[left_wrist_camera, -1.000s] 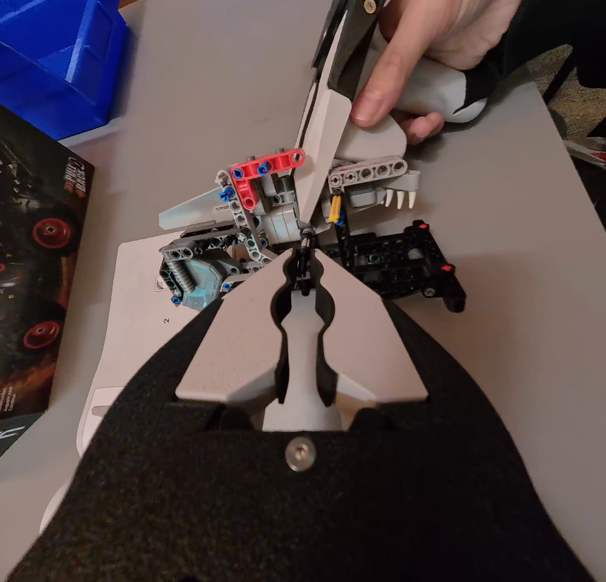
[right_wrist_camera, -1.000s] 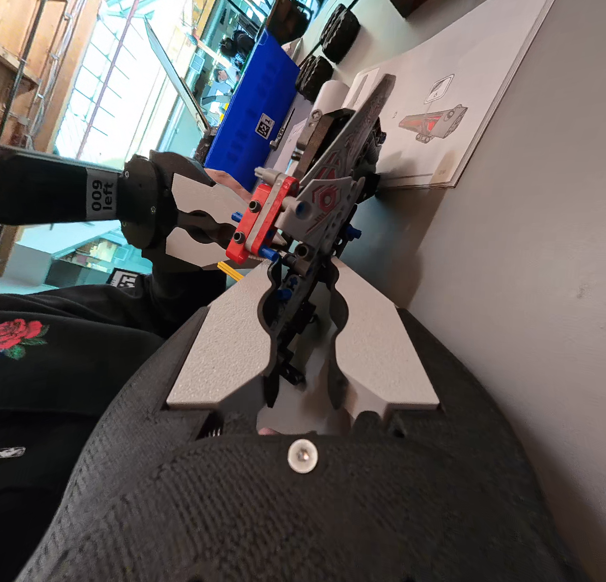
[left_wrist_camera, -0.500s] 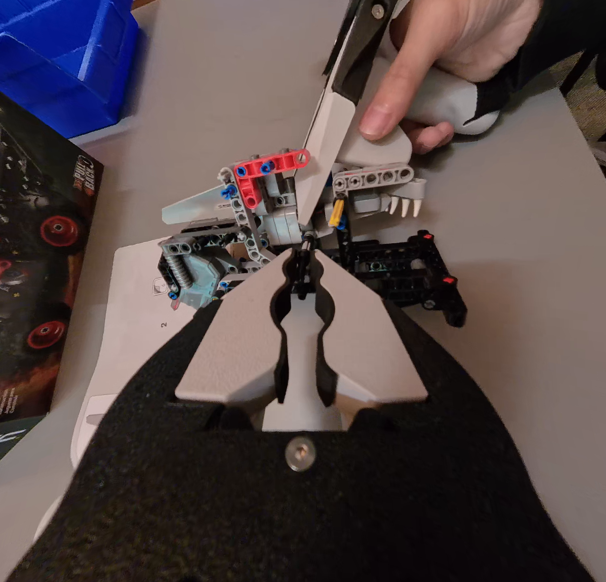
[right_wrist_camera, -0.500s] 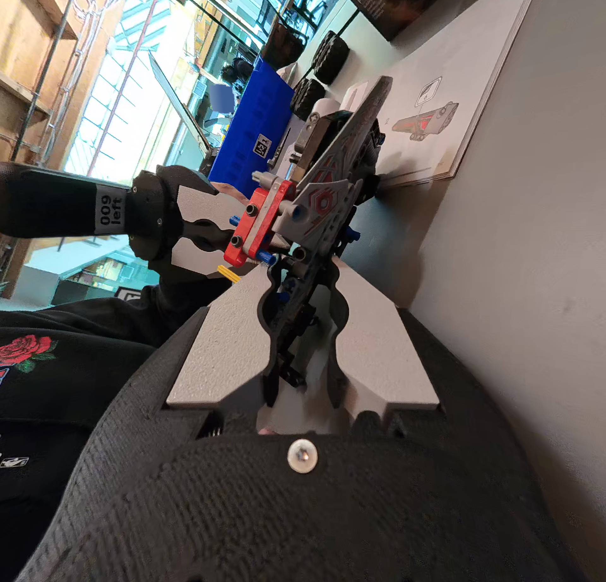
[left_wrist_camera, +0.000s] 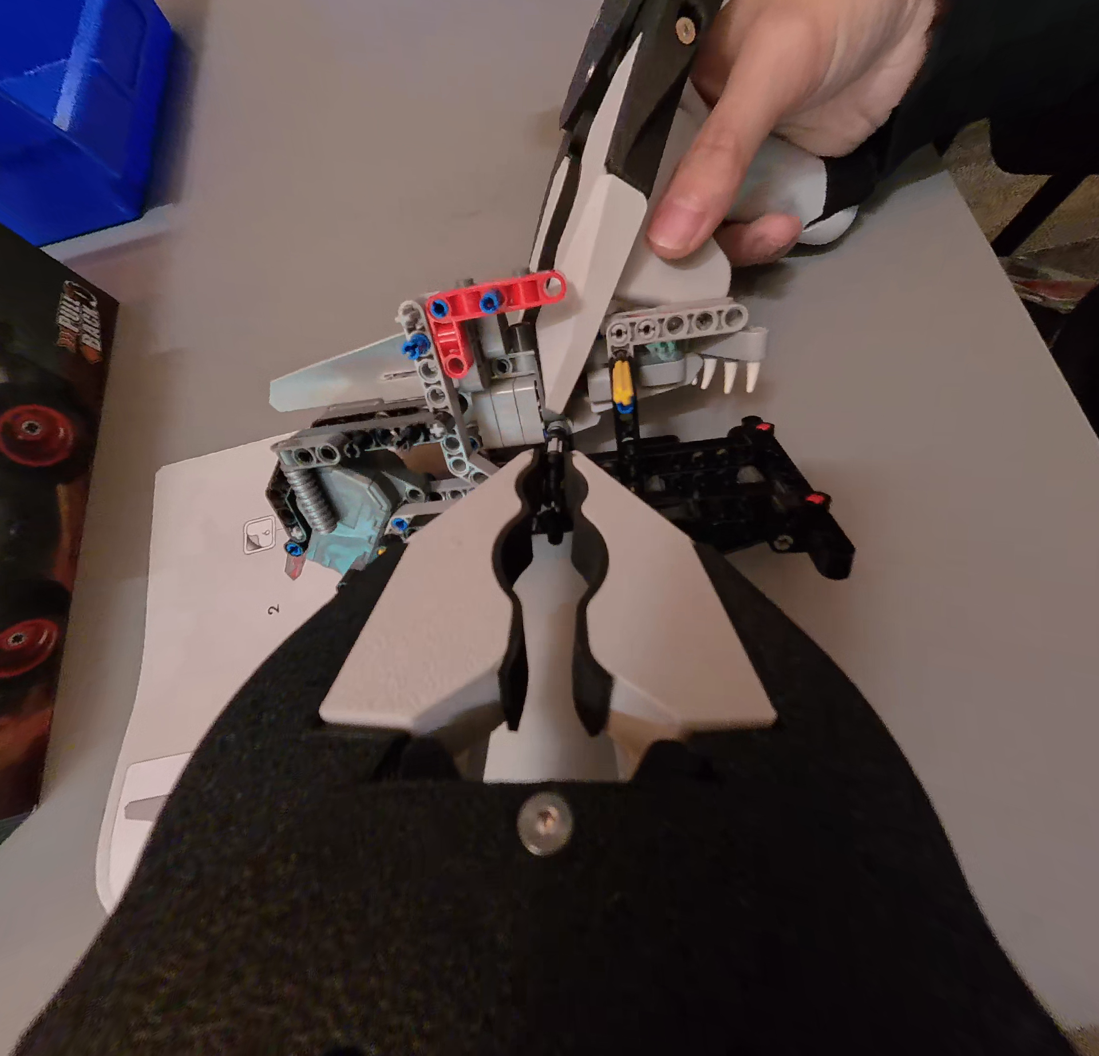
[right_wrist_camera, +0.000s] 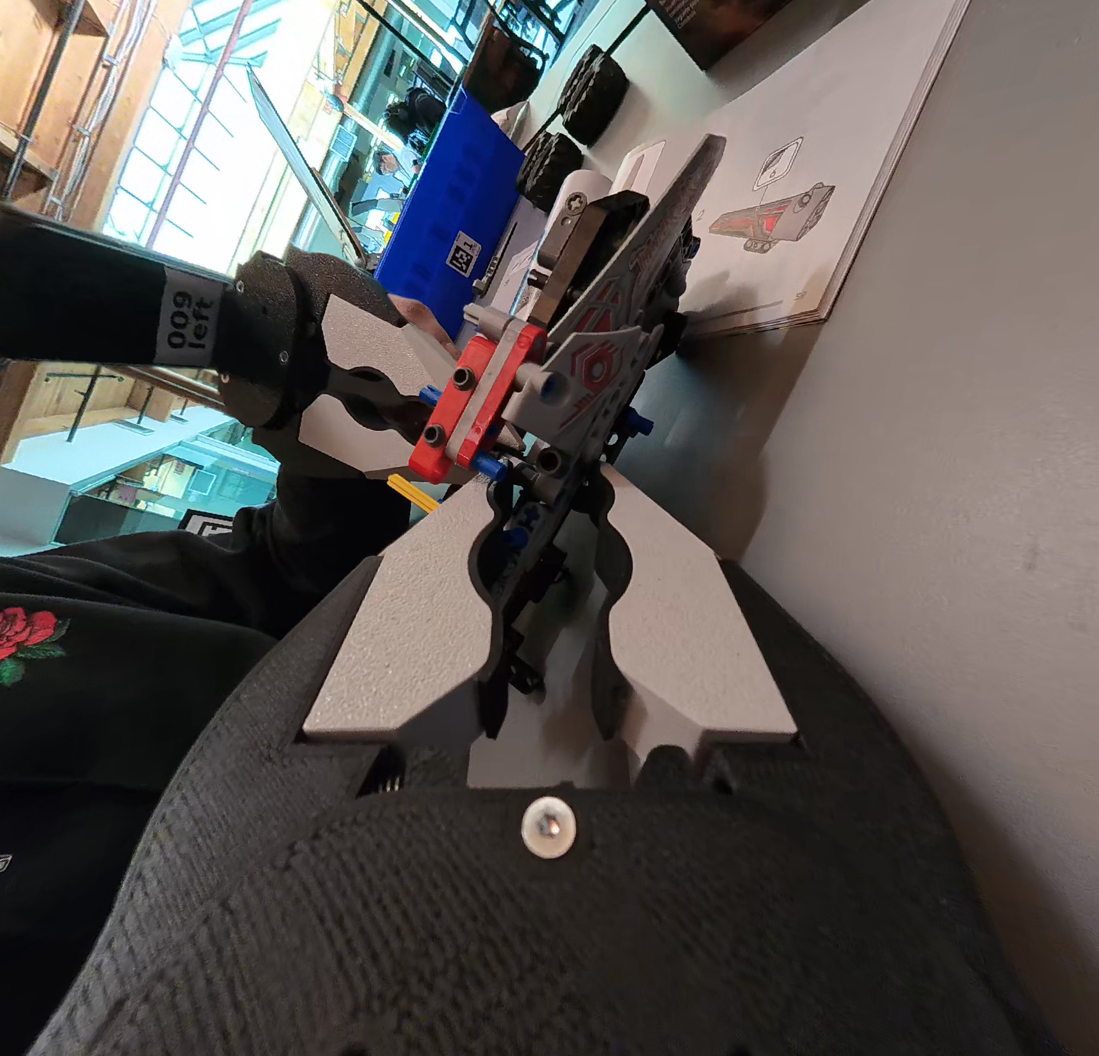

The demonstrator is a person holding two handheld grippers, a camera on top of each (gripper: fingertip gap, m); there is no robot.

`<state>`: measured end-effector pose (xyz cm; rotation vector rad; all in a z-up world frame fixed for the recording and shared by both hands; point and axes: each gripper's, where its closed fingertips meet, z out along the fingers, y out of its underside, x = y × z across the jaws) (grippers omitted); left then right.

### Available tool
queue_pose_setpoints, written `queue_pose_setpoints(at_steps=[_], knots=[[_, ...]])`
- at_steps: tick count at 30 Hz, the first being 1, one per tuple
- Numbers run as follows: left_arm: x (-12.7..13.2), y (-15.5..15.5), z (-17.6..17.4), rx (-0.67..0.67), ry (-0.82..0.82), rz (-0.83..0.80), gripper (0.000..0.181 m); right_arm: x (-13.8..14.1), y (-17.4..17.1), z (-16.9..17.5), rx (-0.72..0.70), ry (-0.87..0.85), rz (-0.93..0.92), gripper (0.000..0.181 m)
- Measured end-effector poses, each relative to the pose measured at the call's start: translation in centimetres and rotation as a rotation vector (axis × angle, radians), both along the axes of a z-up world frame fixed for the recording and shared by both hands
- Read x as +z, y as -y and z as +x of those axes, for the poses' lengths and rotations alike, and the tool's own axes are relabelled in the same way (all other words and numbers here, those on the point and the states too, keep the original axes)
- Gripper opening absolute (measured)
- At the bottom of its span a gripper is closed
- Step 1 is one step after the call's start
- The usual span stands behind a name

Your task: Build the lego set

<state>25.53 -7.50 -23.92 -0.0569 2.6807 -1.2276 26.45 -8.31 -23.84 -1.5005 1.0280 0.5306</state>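
The left gripper (left_wrist_camera: 553, 468) pinches a thin black pin (left_wrist_camera: 554, 492) against the half-built Lego vehicle (left_wrist_camera: 487, 397) at mid-table; the right gripper (right_wrist_camera: 550, 492), fingers clamped on the chassis, steadies it. Judged mid-insertion: next, push the pin straight home.

Workshop-like hall, grey worktable (left_wrist_camera: 357, 135), blue parts bin (right_wrist_camera: 458, 219), tall windows (right_wrist_camera: 196, 135)
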Motion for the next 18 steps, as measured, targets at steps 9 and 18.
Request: queue_pose_setpoints(at_steps=[9, 18], knots=[[-0.03, -0.02, 0.15, 0.009, -0.01, 0.067, 0.003, -0.09, -0.09, 0.05, 0.003, -0.007, -0.015, 0.024], [-0.32, -0.01, 0.34, 0.021, -0.047, 0.066, 0.003, -0.14, -0.2, 0.21, -0.007, 0.018, -0.034, 0.023]])
